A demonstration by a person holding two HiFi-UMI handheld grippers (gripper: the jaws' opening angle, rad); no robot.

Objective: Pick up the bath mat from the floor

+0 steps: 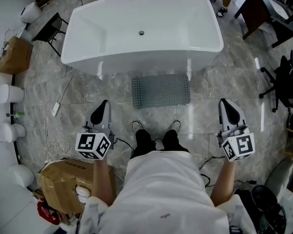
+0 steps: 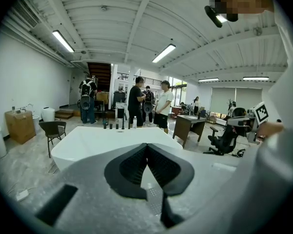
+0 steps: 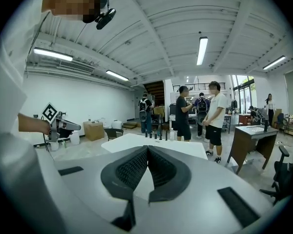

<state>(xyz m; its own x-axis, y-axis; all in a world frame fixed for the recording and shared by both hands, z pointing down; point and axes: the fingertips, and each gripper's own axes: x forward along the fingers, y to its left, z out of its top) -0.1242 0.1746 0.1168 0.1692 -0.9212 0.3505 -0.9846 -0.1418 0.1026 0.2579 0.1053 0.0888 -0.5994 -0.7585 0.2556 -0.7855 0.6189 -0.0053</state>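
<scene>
Left gripper (image 1: 105,103), right gripper (image 1: 223,102), jaws closed, over marbled floor (image 1: 224,77); bath mat (image 1: 161,90) lies before bathtub (image 1: 136,13).

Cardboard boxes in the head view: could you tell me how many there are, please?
2: one cardboard box at left near the chair, a second box by the person's left arm; more may be hidden.

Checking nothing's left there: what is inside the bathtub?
Inside the bathtub only the drain shows, on the bare white bottom. The inner face of the near wall is hidden behind its rim, so that strip cannot be checked.
</scene>
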